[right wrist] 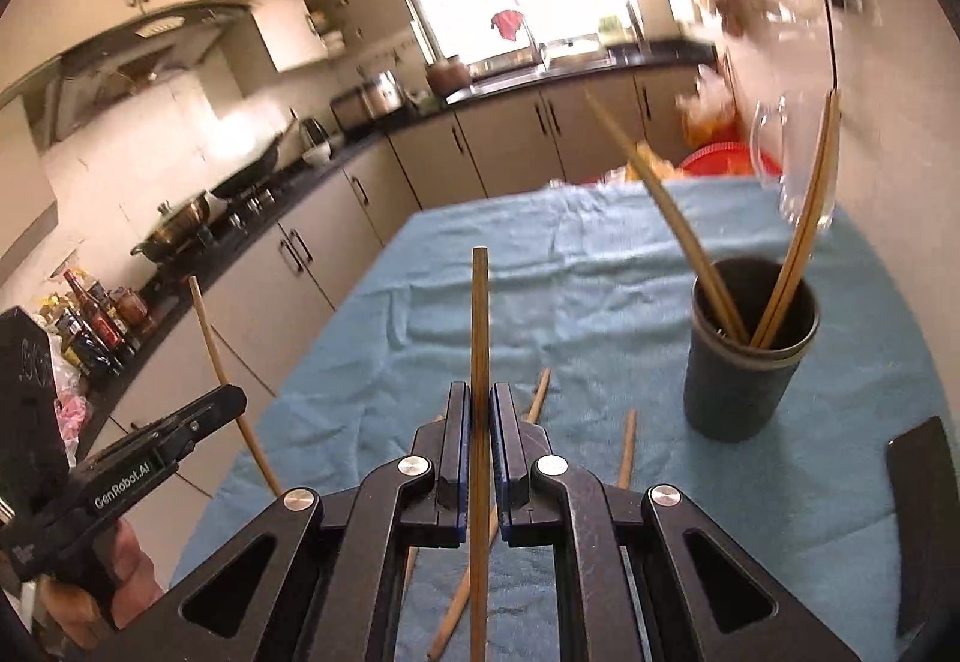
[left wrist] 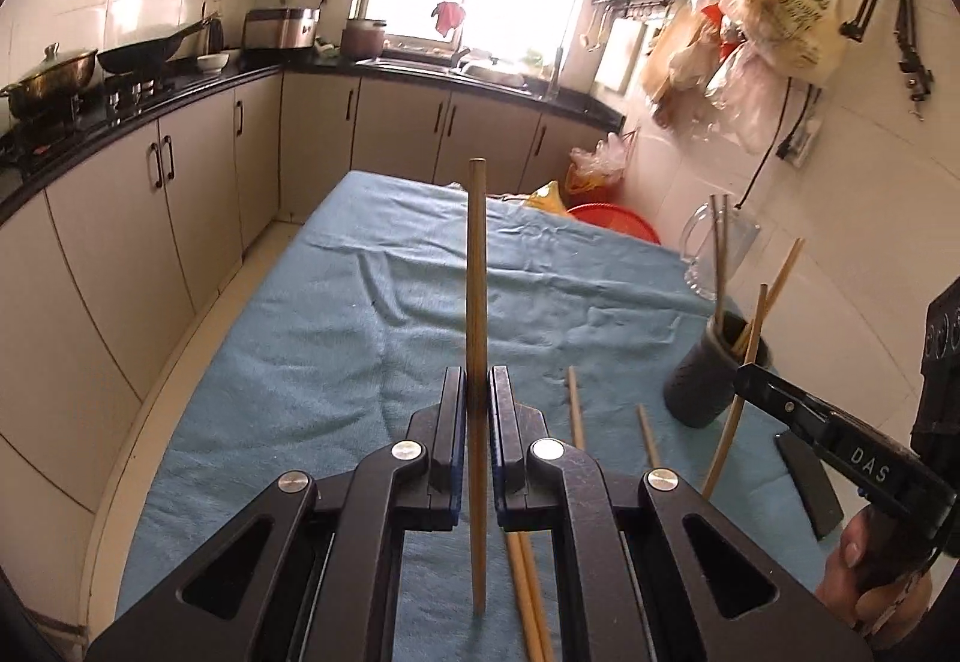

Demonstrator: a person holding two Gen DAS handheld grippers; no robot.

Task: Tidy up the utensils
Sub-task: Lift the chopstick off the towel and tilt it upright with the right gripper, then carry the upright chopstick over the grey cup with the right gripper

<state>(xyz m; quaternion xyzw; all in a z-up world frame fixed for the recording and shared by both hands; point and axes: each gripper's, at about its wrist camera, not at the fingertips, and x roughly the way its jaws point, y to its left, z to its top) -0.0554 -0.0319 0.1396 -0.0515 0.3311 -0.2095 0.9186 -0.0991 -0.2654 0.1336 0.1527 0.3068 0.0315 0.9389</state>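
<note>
My left gripper is shut on a wooden chopstick that stands upright above the blue cloth. My right gripper is shut on a darker chopstick, also upright. The right gripper shows in the left wrist view, beside the dark holder cup, with its chopstick hanging down. The cup holds several chopsticks. Loose chopsticks lie on the cloth. The left gripper shows at the lower left of the right wrist view.
The table carries a blue cloth. A clear glass jug with metal chopsticks stands behind the cup by the wall. A flat dark object lies at the right edge. Kitchen cabinets run along the left. A red basin sits beyond the table.
</note>
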